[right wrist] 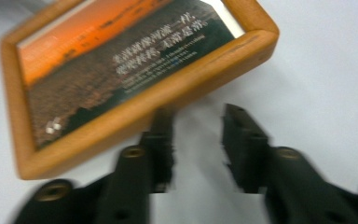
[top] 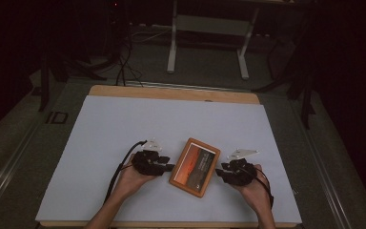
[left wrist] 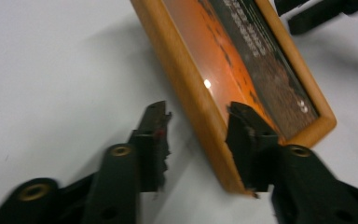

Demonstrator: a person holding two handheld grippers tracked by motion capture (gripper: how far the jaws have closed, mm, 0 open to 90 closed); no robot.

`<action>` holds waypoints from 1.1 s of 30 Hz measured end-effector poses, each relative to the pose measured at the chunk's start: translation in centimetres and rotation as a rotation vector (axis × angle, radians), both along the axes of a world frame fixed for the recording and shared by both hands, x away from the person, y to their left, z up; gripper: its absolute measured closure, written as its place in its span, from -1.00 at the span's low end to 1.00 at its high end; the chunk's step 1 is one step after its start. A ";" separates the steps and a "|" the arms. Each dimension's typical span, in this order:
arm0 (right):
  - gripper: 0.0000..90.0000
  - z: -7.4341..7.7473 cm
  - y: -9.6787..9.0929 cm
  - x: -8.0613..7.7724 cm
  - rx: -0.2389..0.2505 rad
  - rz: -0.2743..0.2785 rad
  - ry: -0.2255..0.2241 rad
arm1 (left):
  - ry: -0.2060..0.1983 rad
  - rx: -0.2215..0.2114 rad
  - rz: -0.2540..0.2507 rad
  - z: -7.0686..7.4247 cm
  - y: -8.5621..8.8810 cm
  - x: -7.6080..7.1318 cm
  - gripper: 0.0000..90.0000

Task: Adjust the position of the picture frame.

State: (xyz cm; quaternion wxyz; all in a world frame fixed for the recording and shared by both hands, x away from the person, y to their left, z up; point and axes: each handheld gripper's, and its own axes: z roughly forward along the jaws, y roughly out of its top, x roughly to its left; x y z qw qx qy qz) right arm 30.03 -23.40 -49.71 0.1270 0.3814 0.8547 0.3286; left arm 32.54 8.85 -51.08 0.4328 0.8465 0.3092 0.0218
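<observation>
Framed picture (top: 194, 166) flat on desk (top: 124, 124) between my grippers. Left gripper (left wrist: 198, 123) parted, straddling frame edge, not pinching. Right gripper (right wrist: 198, 128) parted, empty, just beside frame. Advice: square jaws to rail before closing.

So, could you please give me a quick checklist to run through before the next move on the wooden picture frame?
1. Picture frame lies flat on the white sheet, glass up: ok.
2. Left gripper jaws open, straddling the frame's side rail, pads not pressing: ok.
3. Right gripper jaws open, nothing between them, just off the frame's edge: ok.
4. Frame clear of the sheet's edges: ok.
5. Whether the left jaw over the glass touches it: cannot tell.
</observation>
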 end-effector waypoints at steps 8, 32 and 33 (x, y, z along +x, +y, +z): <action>-0.35 -0.6 0.5 0.5 0.165 0.001 0.099 | 0.118 -0.012 -0.031 -1.0 -1.8 2.3 -0.29; -0.35 -2.6 1.9 2.0 0.229 0.021 0.271 | 0.257 -0.029 -0.147 -2.4 -3.7 4.3 -0.21; -0.35 -2.7 1.9 2.0 0.235 0.023 0.279 | 0.259 -0.030 -0.148 -2.4 -3.7 4.3 -0.20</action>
